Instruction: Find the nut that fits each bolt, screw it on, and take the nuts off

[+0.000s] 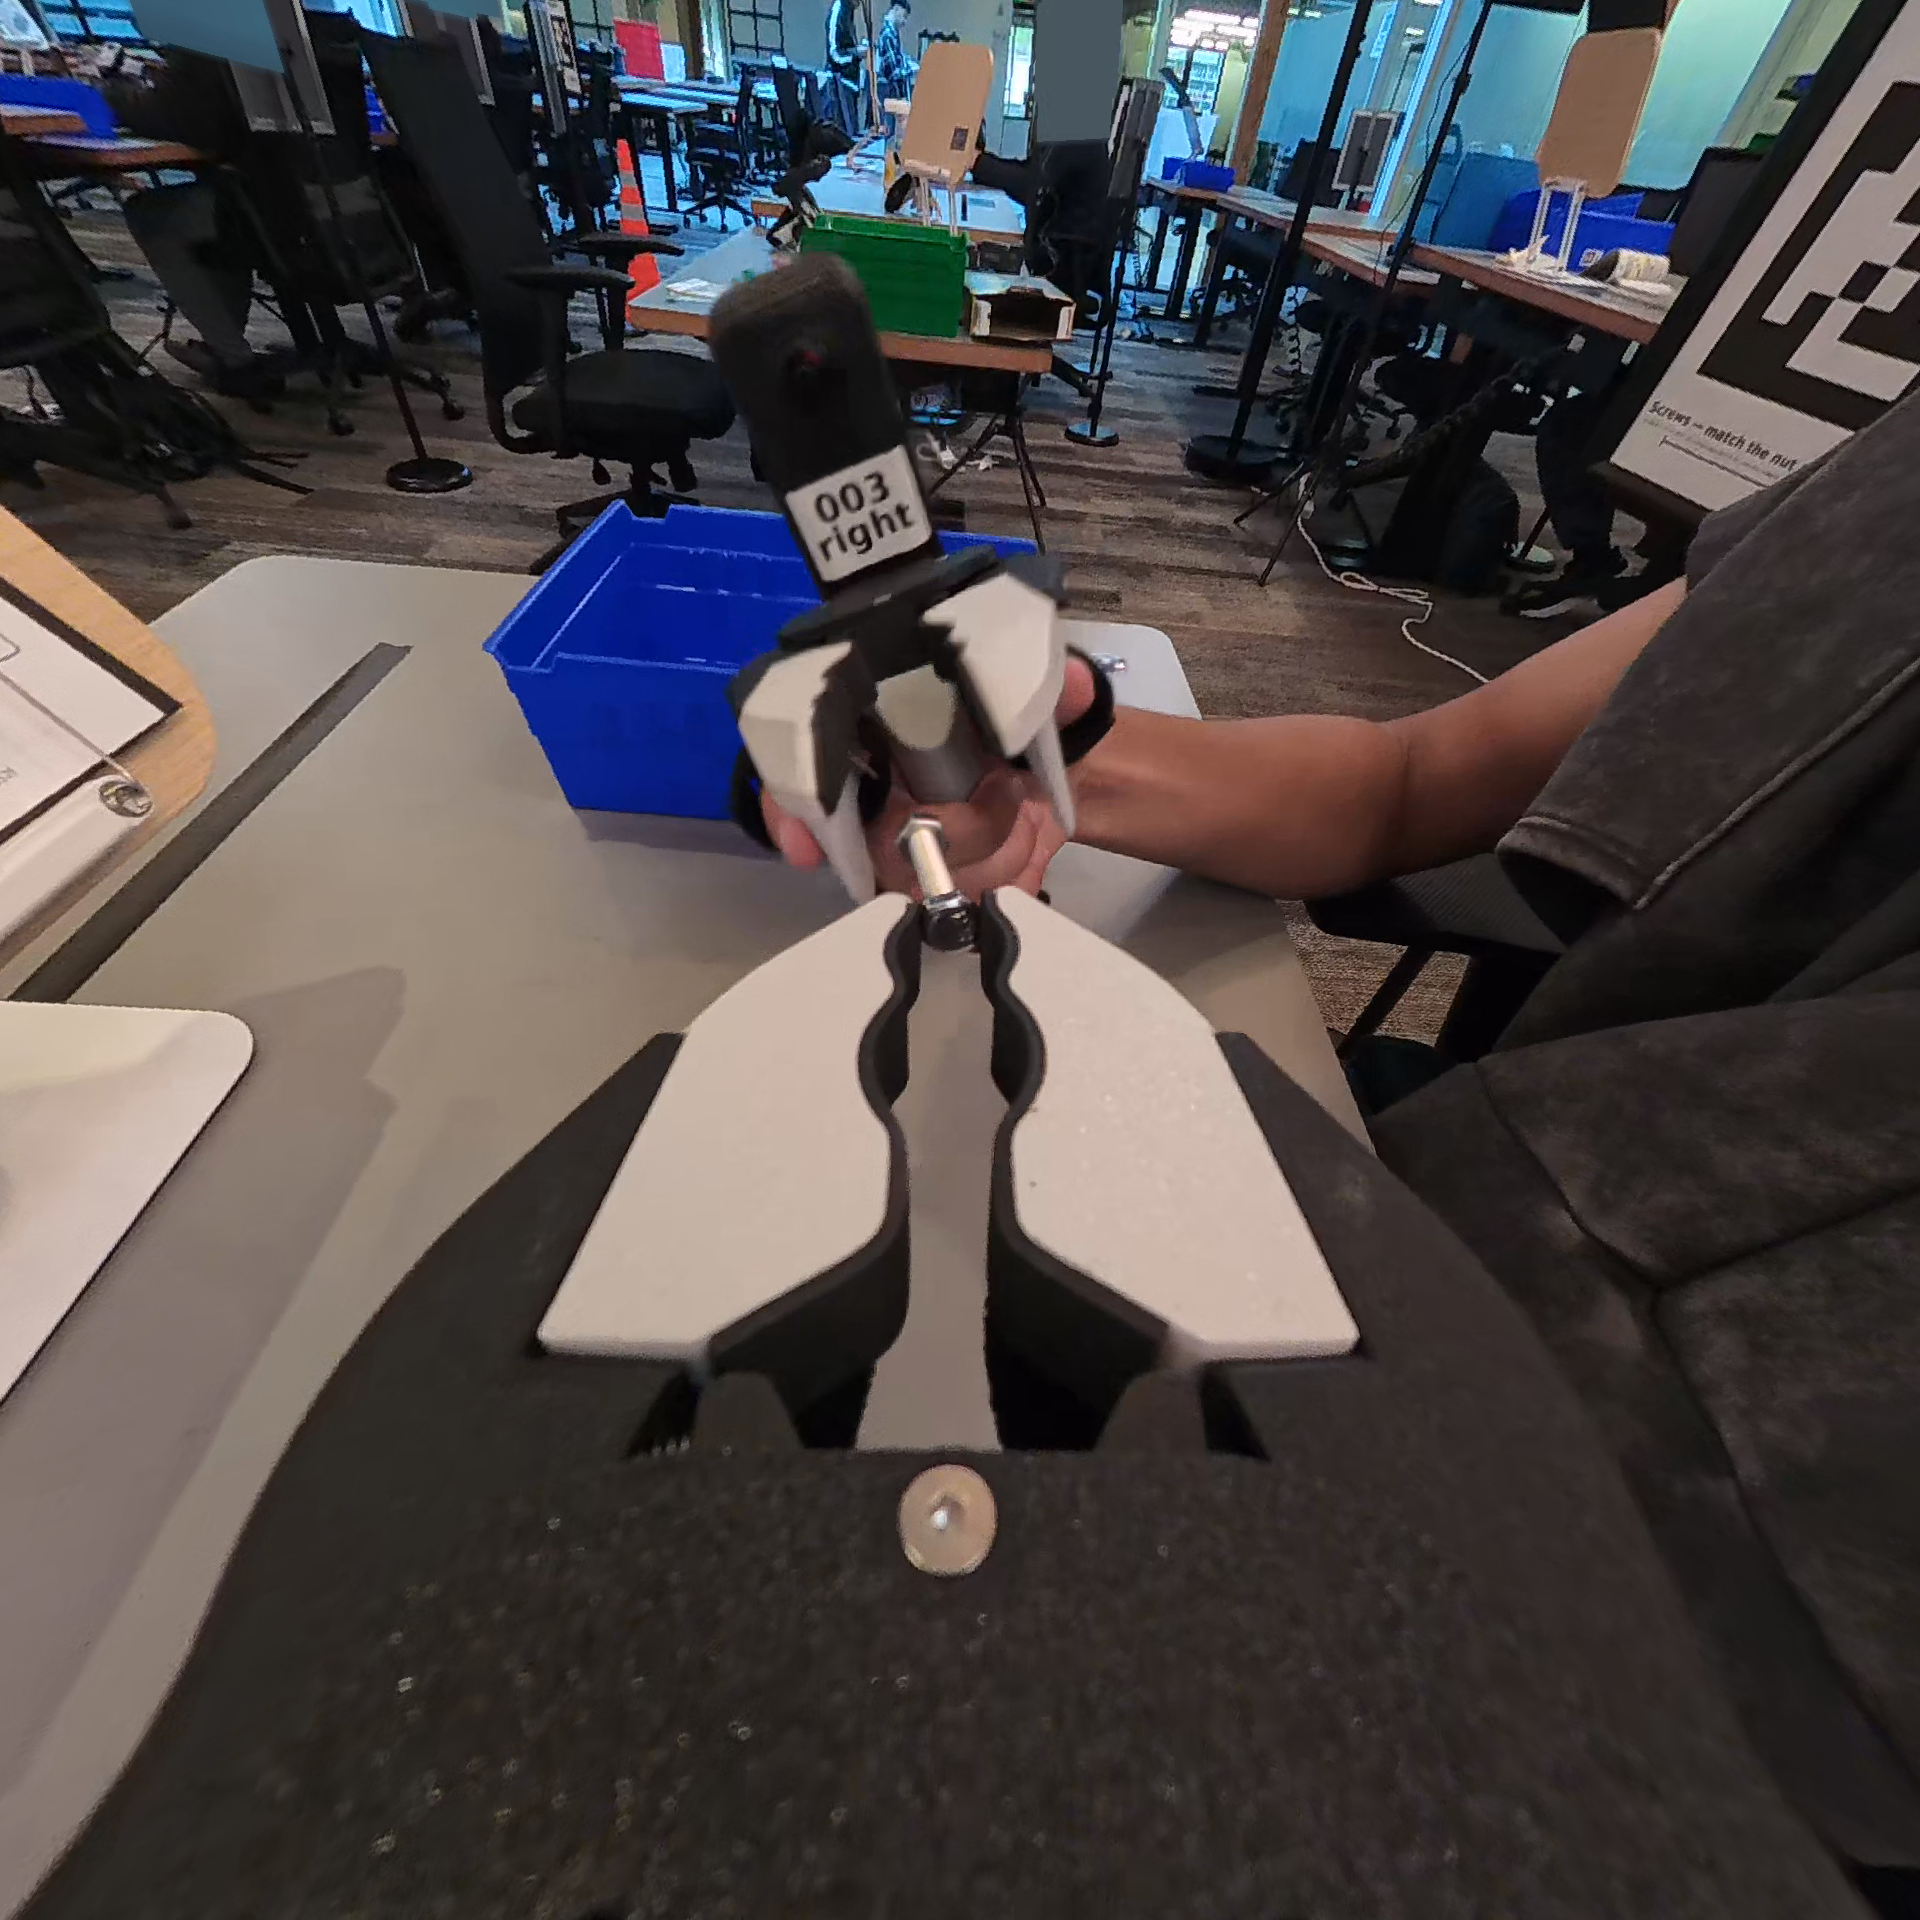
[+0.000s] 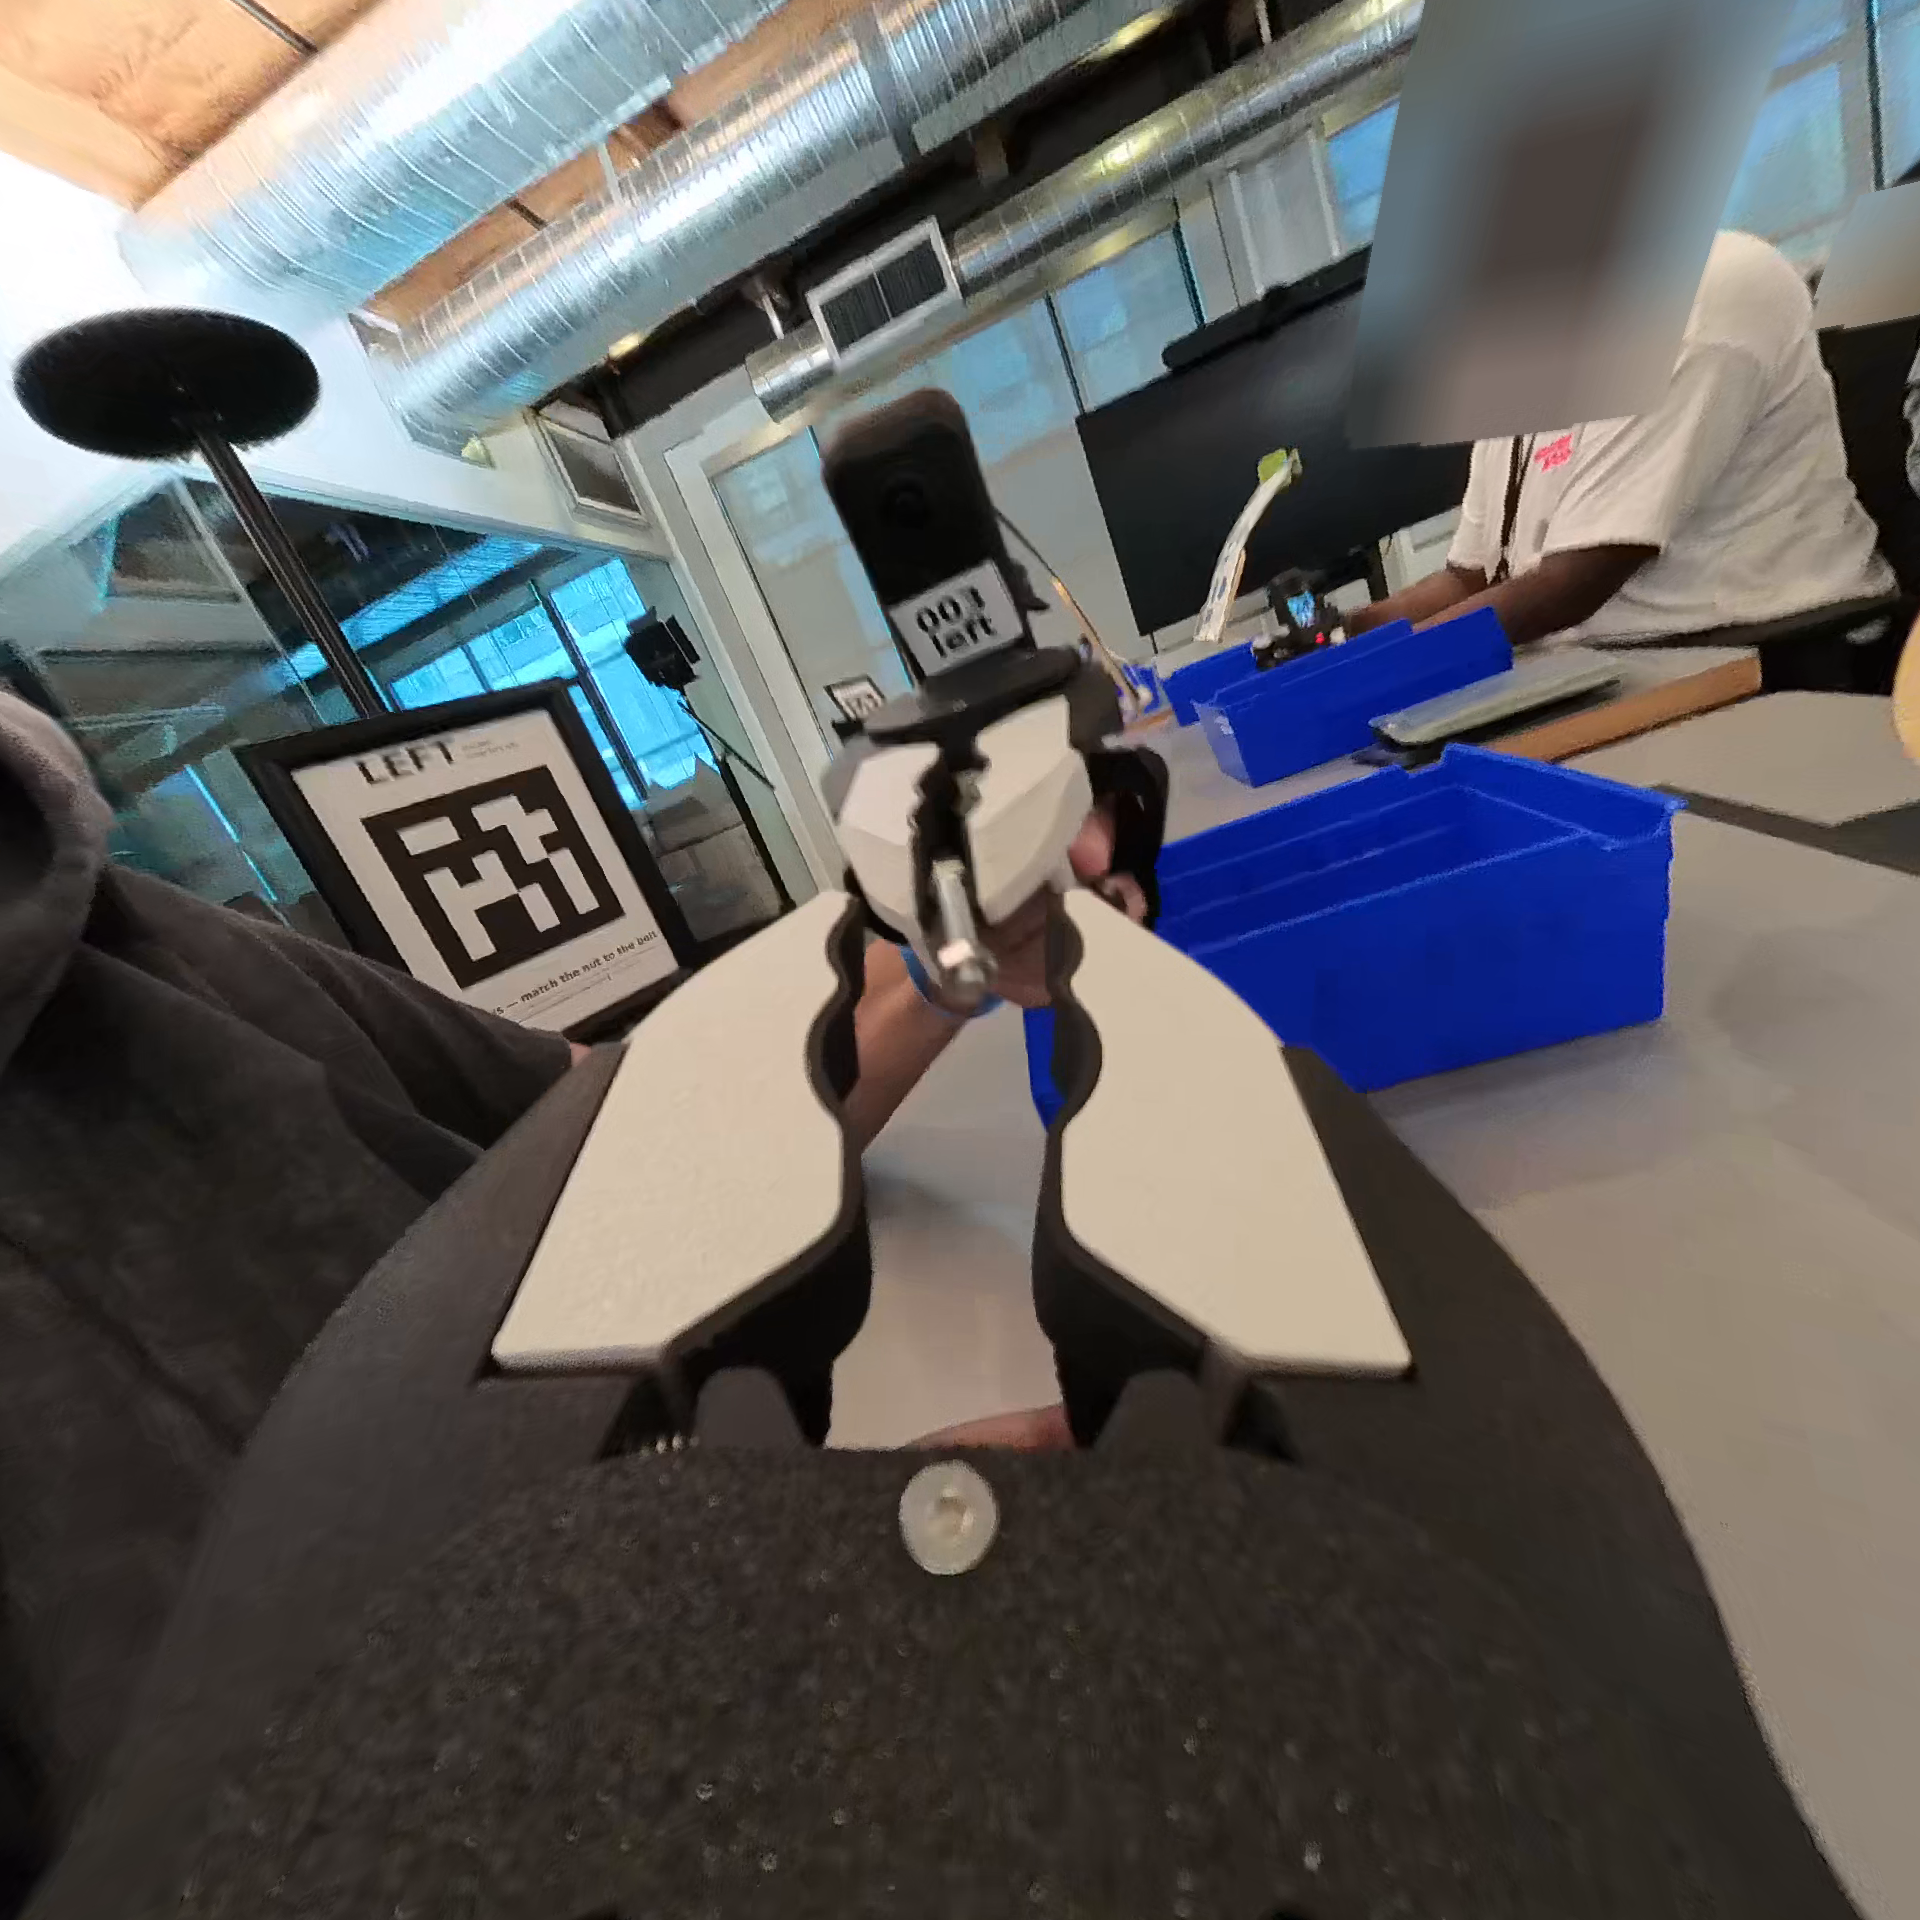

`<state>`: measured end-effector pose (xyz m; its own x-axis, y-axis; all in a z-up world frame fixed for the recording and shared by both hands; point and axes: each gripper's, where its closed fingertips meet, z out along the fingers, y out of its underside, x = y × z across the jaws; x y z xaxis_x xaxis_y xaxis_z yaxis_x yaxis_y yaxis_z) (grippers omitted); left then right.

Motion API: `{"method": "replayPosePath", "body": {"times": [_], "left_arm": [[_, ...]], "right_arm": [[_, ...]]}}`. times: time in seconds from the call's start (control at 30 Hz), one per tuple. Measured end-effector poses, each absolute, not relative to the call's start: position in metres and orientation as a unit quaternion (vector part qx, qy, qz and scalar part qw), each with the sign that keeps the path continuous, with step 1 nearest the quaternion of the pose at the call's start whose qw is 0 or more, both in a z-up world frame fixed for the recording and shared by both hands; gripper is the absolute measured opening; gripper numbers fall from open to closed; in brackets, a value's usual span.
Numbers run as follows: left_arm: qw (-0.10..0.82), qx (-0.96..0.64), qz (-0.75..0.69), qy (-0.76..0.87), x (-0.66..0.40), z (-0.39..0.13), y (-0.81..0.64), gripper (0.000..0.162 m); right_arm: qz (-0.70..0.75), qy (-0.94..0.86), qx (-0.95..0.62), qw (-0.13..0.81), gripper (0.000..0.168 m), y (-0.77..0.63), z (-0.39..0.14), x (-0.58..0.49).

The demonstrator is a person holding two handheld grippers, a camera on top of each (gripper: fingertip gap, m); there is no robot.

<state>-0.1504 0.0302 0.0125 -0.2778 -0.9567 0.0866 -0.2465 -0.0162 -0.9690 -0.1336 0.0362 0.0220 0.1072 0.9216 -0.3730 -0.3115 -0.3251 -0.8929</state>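
A silver bolt [image 1: 928,871] is held in the air between my two grippers above the grey table [image 1: 416,935]. My left gripper [image 1: 948,916] is shut on the bolt's near end. The shaft points away toward my right gripper [image 1: 963,860]. A hex nut [image 1: 921,831] sits on the far end of the shaft. In the right wrist view my right gripper [image 2: 958,912] is open, with its fingers standing apart on either side of the nut [image 2: 968,971]. The bolt [image 2: 948,904] runs back into my left gripper [image 2: 951,862].
An open blue bin [image 1: 634,675] stands on the table just behind the grippers and also shows in the right wrist view [image 2: 1434,914]. A framed marker board [image 2: 488,852] stands at the table's side. A clipboard [image 1: 62,707] and a white tray [image 1: 94,1122] lie at the left. A person [image 2: 1662,499] sits at the far table. My left and right fingertips are right by each other.
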Motion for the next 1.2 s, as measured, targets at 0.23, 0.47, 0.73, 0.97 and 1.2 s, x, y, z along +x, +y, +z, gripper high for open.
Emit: {"method": "replayPosePath", "body": {"times": [0.23,0.47,0.73,0.97,1.2], "left_arm": [[0.340,-0.514,-0.485,0.621,-0.151,0.001,0.037,0.010],[0.342,-0.494,-0.517,0.610,-0.153,0.013,0.032,0.010],[0.334,-0.509,-0.499,0.617,-0.152,0.002,0.036,0.010],[0.337,-0.513,-0.491,0.619,-0.154,0.001,0.039,0.010],[0.336,-0.504,-0.518,0.604,-0.154,0.007,0.040,0.010]], "right_arm": [[0.588,-0.308,-0.525,0.533,0.034,0.027,0.032,-0.137],[0.597,-0.313,-0.573,0.466,0.035,0.031,0.000,-0.147],[0.574,-0.299,-0.542,0.536,0.030,0.035,0.026,-0.133],[0.569,-0.313,-0.549,0.525,0.031,0.033,0.020,-0.145],[0.546,-0.311,-0.586,0.511,0.032,0.043,0.000,-0.143]]}}
